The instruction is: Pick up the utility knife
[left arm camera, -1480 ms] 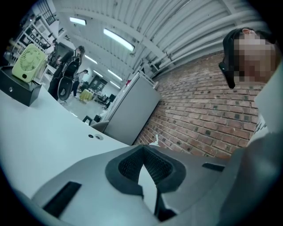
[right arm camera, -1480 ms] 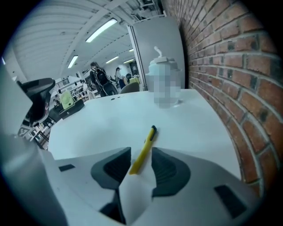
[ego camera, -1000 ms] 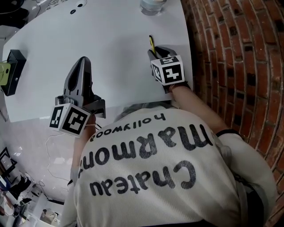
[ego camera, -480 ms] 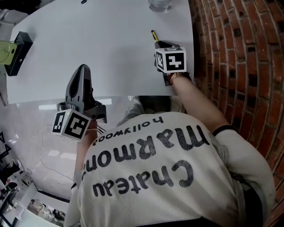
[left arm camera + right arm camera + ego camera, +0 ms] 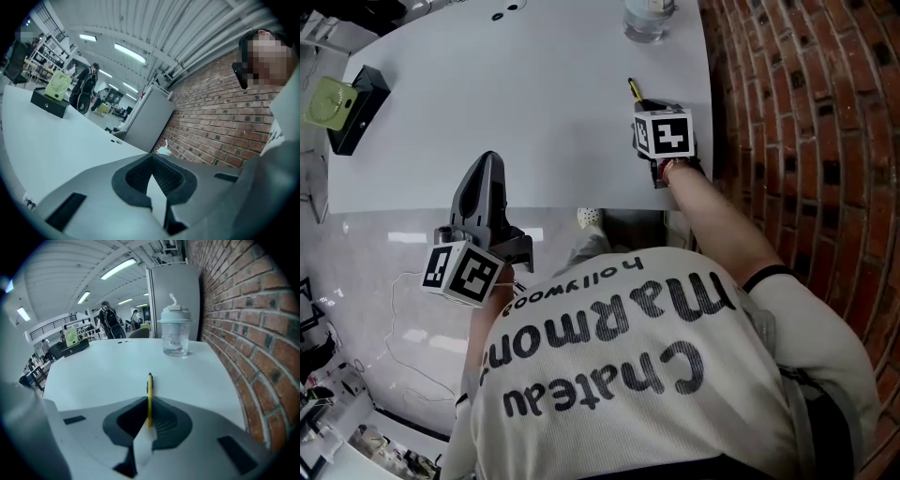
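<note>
In the head view the left tool (image 5: 490, 161) hangs at 7 o'clock over the white counter's (image 5: 534, 94) near edge, jaws shut together and empty. At 2 o'clock the right tool (image 5: 149, 411), jaws just closing, pinches the yellow utility knife (image 5: 634, 90), which points toward 12 o'clock near the brick wall (image 5: 806, 141).

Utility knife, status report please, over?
Right gripper just closed on utility knife. Left gripper shut, empty. Cup farther back, nothing blocking.
</note>
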The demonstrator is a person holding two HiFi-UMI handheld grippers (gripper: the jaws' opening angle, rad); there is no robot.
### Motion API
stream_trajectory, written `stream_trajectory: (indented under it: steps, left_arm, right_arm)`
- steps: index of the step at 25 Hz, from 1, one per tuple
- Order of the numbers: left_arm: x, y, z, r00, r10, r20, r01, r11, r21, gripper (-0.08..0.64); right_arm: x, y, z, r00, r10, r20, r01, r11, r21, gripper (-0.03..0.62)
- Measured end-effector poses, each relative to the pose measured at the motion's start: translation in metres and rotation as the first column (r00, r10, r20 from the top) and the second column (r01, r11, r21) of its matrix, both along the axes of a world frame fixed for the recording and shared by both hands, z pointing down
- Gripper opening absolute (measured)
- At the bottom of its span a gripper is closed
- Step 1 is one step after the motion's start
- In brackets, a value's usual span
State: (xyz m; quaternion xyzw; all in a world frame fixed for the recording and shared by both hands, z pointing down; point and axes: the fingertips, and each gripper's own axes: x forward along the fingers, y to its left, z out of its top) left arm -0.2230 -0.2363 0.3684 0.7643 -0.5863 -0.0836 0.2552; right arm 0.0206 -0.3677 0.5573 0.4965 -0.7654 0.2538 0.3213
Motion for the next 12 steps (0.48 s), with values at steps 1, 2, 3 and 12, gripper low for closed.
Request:
stream_trajectory:
  steps: [1,2,3,12]
  left_arm:
    - [-0.0015,0.0018,-0.0004,1.0,-0.004,0.0,0.004,1.0,0.001,0.002]
    - [-0.0028,0.0035,-0.0008,1.0,-0.009,-0.001,0.009,1.0,0.002,0.002]
    - [-0.0039,0.0048,-0.0012,1.0,-0.013,-0.002,0.013,1.0,0.003,0.002]
    - [-0.007,0.0105,-0.0028,1.0,-0.02,0.002,0.02,1.0,-0.001,0.002]
  right_arm:
    - [0.0001,0.0001,0.0002,1.0,-0.001,0.004,0.001,1.0,-0.004,0.029]
    - [0.0004,0.0004,0.0004,1.0,-0.005,0.006,0.005,1.0,-0.008,0.029]
    - [0.0006,0.0009,0.0007,1.0,-0.011,0.007,0.011,1.0,-0.012,0.028]
    - [0.0015,-0.0001,-0.0001,0.999,-0.008,0.042,0.009,0.999,-0.034,0.026]
